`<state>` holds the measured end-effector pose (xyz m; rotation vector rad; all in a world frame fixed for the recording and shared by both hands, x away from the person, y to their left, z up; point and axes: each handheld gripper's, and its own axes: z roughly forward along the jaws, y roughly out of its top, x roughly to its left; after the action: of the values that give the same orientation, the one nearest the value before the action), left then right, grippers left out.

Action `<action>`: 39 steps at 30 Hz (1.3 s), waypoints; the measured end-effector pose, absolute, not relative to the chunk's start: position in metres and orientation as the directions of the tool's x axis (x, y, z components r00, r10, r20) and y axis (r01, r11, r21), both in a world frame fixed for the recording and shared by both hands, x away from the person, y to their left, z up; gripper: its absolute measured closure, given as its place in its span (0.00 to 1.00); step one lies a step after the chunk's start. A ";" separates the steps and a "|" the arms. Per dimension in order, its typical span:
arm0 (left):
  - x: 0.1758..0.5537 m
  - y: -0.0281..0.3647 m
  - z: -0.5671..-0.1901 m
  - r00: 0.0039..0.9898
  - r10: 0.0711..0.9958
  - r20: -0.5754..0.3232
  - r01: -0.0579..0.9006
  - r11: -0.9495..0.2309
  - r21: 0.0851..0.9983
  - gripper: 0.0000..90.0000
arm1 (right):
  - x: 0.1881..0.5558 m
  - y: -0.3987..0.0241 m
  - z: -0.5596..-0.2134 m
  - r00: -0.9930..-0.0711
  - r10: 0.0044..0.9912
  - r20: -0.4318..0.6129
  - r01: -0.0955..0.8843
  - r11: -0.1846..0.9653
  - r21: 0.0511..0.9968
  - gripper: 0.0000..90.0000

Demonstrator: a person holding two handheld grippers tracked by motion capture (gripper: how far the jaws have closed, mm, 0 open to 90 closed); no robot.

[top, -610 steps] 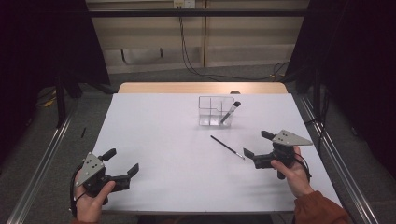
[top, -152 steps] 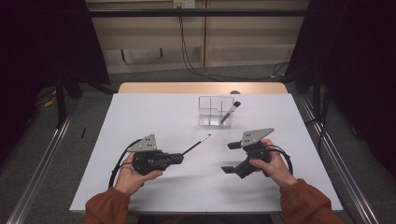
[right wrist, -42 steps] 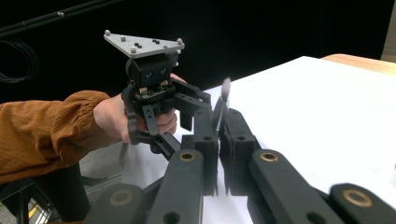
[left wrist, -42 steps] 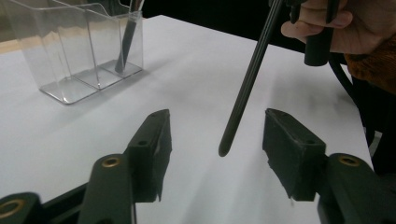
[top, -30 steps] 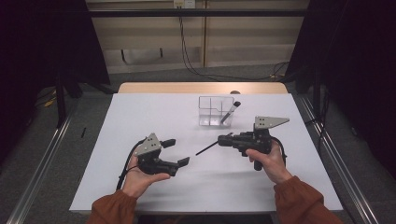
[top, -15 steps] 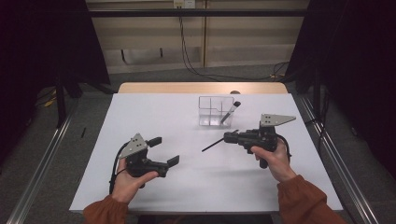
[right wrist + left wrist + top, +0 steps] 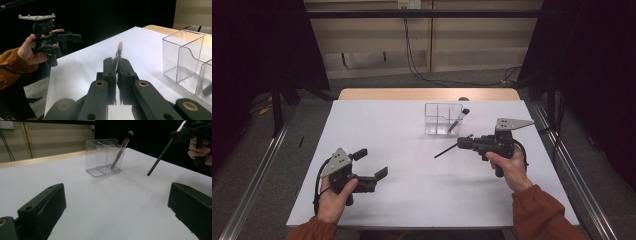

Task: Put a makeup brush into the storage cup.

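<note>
Right tongs: we see the right tongs (image 7: 463,144) pressed together on a thin black brush (image 7: 446,150), held above the tabletop (image 7: 412,190) just in front of the clear organiser (image 7: 443,119).
Held brush: in the high view its free end slants down to the left, clear of the surface; in the right gripper view (image 7: 119,53) it is blurred and we cannot make out its tip.
Left tongs: we see the left tongs (image 7: 371,164) spread wide with nothing between them, low over the near left of the tabletop, well apart from the right ones.
Organiser: a second brush (image 7: 121,149) leans in its right compartment, head up; the right gripper view cuts the box (image 7: 190,60) off at the edge.
</note>
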<state>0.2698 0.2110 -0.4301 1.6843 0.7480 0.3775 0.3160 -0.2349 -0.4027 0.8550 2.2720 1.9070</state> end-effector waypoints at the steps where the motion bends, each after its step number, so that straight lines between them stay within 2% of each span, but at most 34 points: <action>1: 0.269 0.213 -0.430 0.737 0.661 -0.141 0.275 -0.102 0.956 0.02 | 0.317 -0.236 -0.403 -0.843 0.445 0.303 0.376 0.083 0.923 0.96; 5: 0.264 0.225 -0.435 0.699 0.703 -0.129 0.269 -0.091 0.959 0.02 | 0.319 -0.237 -0.403 -0.837 0.461 0.296 0.375 0.088 0.923 0.96; 18: 0.252 0.247 -0.444 0.671 0.728 -0.138 0.294 -0.090 0.952 0.02 | 0.334 -0.248 -0.388 -0.809 0.532 0.252 0.368 0.122 0.922 0.96; 27: 0.248 0.243 -0.444 0.664 0.737 -0.124 0.286 -0.096 0.953 0.02 | 0.344 -0.257 -0.373 -0.789 0.576 0.213 0.345 0.129 0.930 0.96; 39: 0.249 0.243 -0.446 0.681 0.727 -0.089 0.268 -0.133 0.954 0.02 | 0.367 -0.255 -0.350 -0.755 0.638 0.152 0.350 0.196 0.916 0.96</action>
<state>0.2495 0.2429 -0.4462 1.7064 0.8082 0.4813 0.3670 -0.2554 -0.3497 0.9408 2.2113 1.5819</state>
